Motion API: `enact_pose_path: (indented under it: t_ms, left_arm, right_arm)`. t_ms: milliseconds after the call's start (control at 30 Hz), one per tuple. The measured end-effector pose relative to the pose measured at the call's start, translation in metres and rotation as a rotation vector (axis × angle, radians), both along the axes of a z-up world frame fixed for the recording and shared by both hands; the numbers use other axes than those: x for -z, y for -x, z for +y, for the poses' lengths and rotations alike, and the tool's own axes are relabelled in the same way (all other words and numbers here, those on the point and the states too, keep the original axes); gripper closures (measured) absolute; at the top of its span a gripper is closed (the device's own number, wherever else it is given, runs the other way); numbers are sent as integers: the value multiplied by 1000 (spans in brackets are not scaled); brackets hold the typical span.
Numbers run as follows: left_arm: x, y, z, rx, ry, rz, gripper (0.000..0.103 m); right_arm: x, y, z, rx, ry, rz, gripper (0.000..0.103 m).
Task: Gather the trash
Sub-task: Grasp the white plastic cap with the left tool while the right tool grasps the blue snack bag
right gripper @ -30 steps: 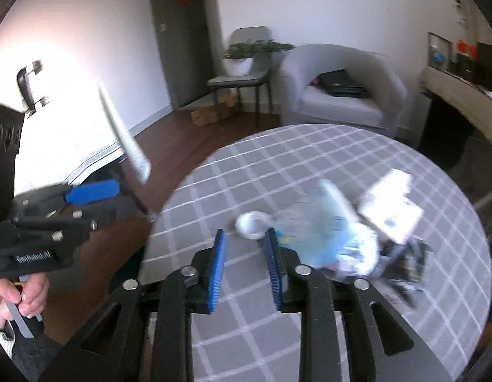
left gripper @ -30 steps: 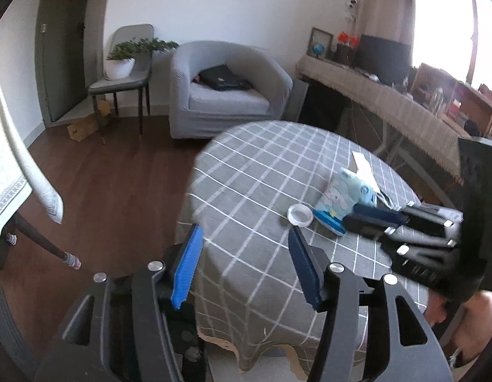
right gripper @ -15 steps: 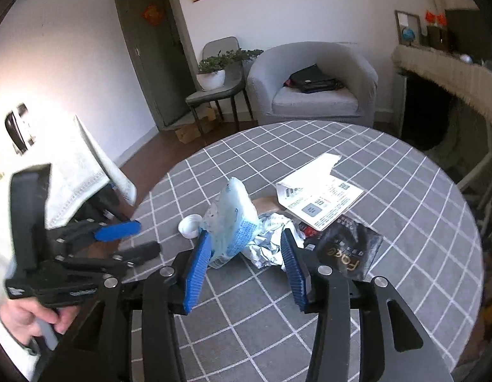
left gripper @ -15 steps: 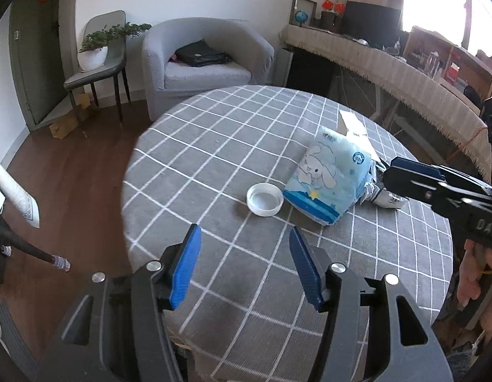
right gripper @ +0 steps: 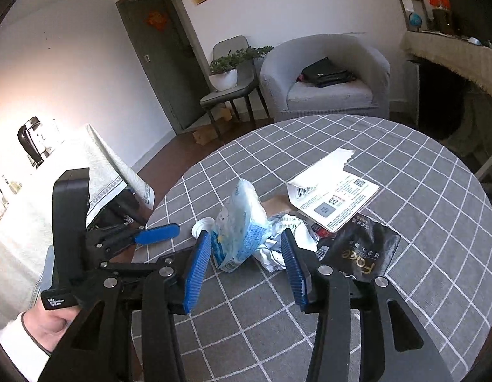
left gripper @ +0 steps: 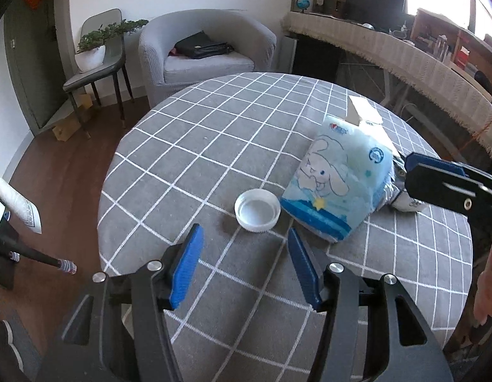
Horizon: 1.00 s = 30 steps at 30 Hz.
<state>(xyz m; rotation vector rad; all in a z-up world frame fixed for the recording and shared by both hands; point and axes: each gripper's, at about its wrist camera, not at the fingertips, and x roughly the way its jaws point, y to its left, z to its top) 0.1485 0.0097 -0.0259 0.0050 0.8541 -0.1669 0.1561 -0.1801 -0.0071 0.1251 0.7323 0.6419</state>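
Observation:
A white bottle cap [left gripper: 258, 210] lies open side up on the grey checked tablecloth [left gripper: 214, 146], just ahead of my open, empty left gripper [left gripper: 244, 254]. Right of the cap rests a light blue tissue pack [left gripper: 338, 184] with a cartoon print. My right gripper [right gripper: 246, 261] is open, and the pack's near corner [right gripper: 236, 238] sits between its fingers, untouched by the pads. Behind the pack are a crumpled silver wrapper [right gripper: 287, 238], a black packet [right gripper: 360, 254] and a white printed leaflet [right gripper: 331, 197]. In the left wrist view the right gripper [left gripper: 411, 178] reaches in from the right.
The round table's edge [left gripper: 106, 222] drops to a wooden floor on the left. A grey armchair [left gripper: 207, 51] with a black bag and a chair bearing a potted plant [left gripper: 93, 51] stand behind. A person's hand [right gripper: 51, 321] holds the left gripper [right gripper: 163, 250].
My left gripper has moved in over the table, so the cap now lies just ahead of its fingers. The right gripper's jaws have widened around the blue pack's corner.

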Motion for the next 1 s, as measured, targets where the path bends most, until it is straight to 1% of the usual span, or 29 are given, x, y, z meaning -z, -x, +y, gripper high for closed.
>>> enact_pose_path:
  t_ms: [133, 300, 433, 633, 800, 1000]
  left_arm:
    - [0, -4, -3, -1, -12, -5, 45]
    - [1, -11, -7, -12, -21, -17, 52]
    - [1, -14, -10, -21, -29, -34, 70]
    - [0, -16, -4, -30, 8, -42, 71]
    - [-9, -12, 7, -51, 50, -54, 71]
    - [-14, -5, 13, -48, 55, -56, 71]
  right_arm:
    - [0, -2, -4, 6, -16, 8, 56]
    - [0, -4, -2, 8, -36, 15, 55]
    - [5, -10, 1, 12, -39, 31, 55]
    - [8, -14, 6, 11, -33, 41, 55]
    - [8, -15, 9, 20, -19, 35, 55]
    - [9, -21, 15, 31, -4, 32, 55]
